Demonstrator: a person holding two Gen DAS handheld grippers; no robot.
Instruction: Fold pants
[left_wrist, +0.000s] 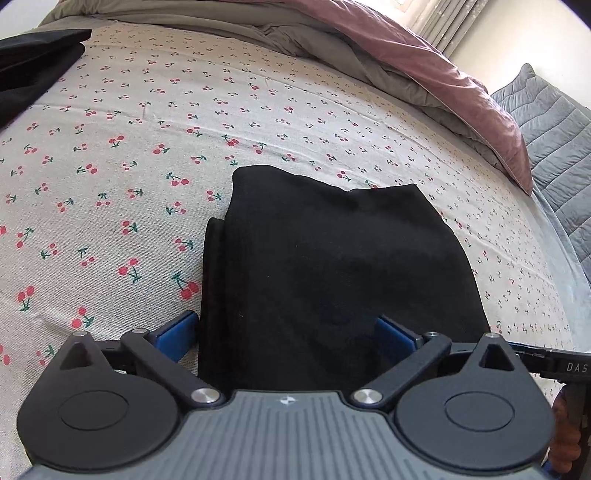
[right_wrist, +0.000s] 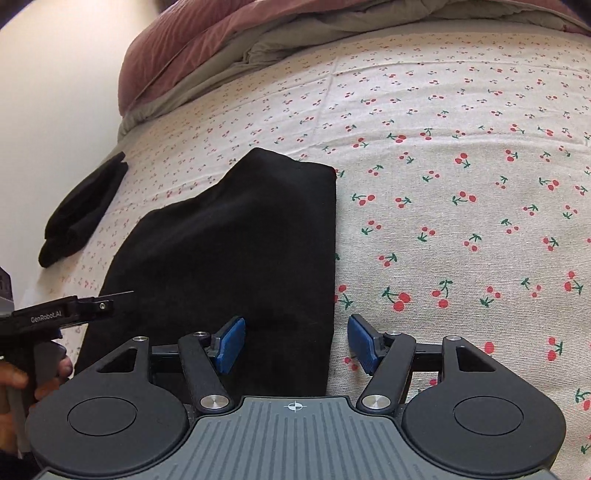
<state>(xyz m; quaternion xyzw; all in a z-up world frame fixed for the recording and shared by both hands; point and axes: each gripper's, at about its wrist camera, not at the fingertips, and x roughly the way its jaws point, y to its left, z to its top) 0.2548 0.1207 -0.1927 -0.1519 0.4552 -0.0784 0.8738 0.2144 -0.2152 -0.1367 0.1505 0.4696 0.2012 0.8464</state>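
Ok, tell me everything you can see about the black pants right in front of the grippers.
The black pants look like soft, matte knit fabric, folded into a compact, roughly rectangular bundle with stacked layers showing along one side. They lie flat on the cherry-print sheet. The left gripper stands open, straddling the near end; the right gripper is open over the bundle's other side edge. Neither grips the cloth.

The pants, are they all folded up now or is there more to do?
Nearly done, it looks like. The black pants lie in a compact folded bundle on the cherry sheet. Nothing is in hand: the left gripper and right gripper both stand open over the bundle's near edge. Left, maybe: moving it beside the other dark bundle by the bed's edge.
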